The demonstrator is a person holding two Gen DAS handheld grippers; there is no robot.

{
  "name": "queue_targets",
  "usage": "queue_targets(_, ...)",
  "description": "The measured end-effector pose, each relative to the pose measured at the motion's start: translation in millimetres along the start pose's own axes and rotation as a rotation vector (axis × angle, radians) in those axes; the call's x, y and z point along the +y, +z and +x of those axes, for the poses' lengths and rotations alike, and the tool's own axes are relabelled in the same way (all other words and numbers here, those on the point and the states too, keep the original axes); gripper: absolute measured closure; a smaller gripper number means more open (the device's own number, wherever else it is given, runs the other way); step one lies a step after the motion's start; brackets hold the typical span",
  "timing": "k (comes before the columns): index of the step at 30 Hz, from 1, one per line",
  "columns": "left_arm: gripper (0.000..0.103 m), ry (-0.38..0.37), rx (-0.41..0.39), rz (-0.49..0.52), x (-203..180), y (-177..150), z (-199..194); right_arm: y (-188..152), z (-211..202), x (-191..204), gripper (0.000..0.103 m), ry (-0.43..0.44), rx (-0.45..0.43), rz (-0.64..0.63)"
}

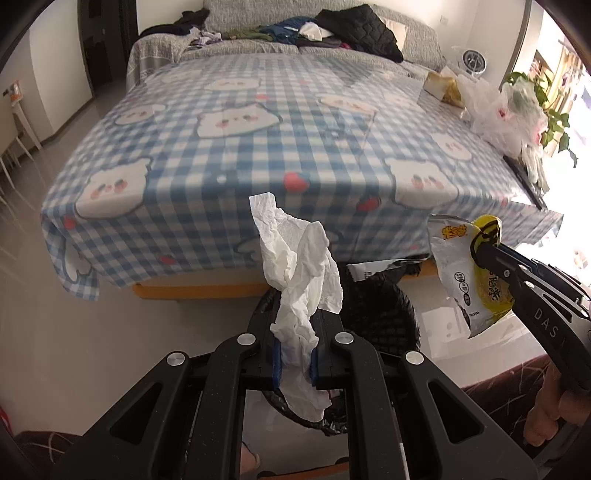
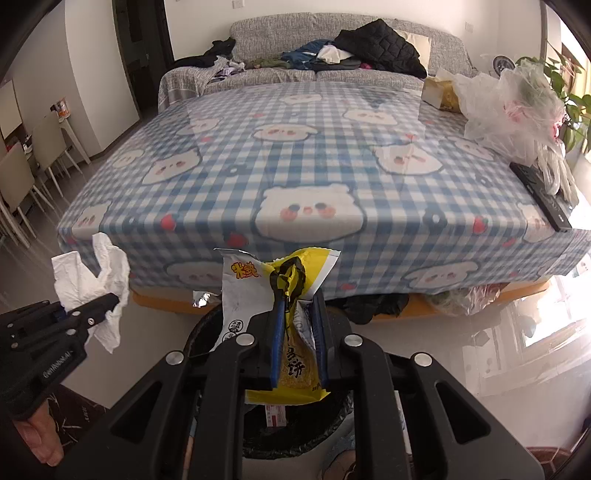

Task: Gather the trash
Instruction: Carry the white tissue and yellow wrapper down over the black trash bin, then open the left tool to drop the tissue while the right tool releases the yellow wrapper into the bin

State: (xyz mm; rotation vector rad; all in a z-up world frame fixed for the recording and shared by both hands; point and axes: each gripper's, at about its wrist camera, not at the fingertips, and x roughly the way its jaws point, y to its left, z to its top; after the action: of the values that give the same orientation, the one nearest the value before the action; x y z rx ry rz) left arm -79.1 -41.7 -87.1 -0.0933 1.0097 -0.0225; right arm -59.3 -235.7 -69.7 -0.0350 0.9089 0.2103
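Our left tongs (image 1: 295,360) are clamped narrow on a crumpled tissue (image 1: 299,273), the blue pads biting its lower middle so that a tall plume stands above the jaws and a tail hangs below. Our right tongs (image 2: 298,332) are closed as far as they go on a yellow-and-white snack wrapper (image 2: 280,291), gripped along its length, with the torn top fanning out beyond the tips and the bottom edge poking out near the camera.

Both pieces are featherweight and limp. We judge the tissue soft and clingy: it will crush rather than slip, but it may snag on the pads when we let go, so a wide release and perhaps a shake would be wise. The wrapper looks like slick, springy film; it could slide if held by a corner, so the present grip across its body is the safer one. It should fall freely once freed, though air may carry it sideways.

Just beneath both tongs sits the bin (image 1: 384,314), lined with a black bag, with some litter already inside. Both pieces hang over or just beside its mouth, still off the floor.

Beyond the bin is the worktop (image 2: 221,166), draped in a blue checked cloth with bear faces. At its far right are a plastic bag (image 2: 509,103) and a tissue box (image 2: 437,92), and a remote (image 2: 539,195) at the right edge. A sofa (image 2: 280,22) piled with clothes stands behind.
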Motion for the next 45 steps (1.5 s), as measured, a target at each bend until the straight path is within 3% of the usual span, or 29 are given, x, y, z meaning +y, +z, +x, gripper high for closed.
queue_targets(8, 0.094, -0.029, 0.037, 0.000, -6, -30, 16, -36, 22, -4, 0.090, -0.032, 0.070, -0.012)
queue_targets(14, 0.094, -0.039, 0.064, 0.003, -16, -44, 32, -53, 40, -30, 0.090, -0.081, 0.118, 0.021)
queue_targets(35, 0.093, -0.057, 0.162, 0.042, -57, -71, 108, -65, 45, -74, 0.090, -0.135, 0.106, 0.082)
queue_targets(39, 0.085, -0.041, 0.161, 0.059, -62, -73, 109, -65, 47, -76, 0.090, -0.128, 0.111, 0.089)
queue_targets(41, 0.070, -0.031, 0.153, 0.058, -62, -72, 108, -65, 47, -76, 0.090, -0.126, 0.108, 0.090)
queue_targets(43, 0.048, -0.031, 0.144, 0.052, -62, -72, 106, -65, 47, -76, 0.090, -0.124, 0.109, 0.091)
queue_targets(45, 0.045, -0.012, 0.131, 0.057, -62, -72, 104, -66, 49, -76, 0.090, -0.122, 0.114, 0.092)
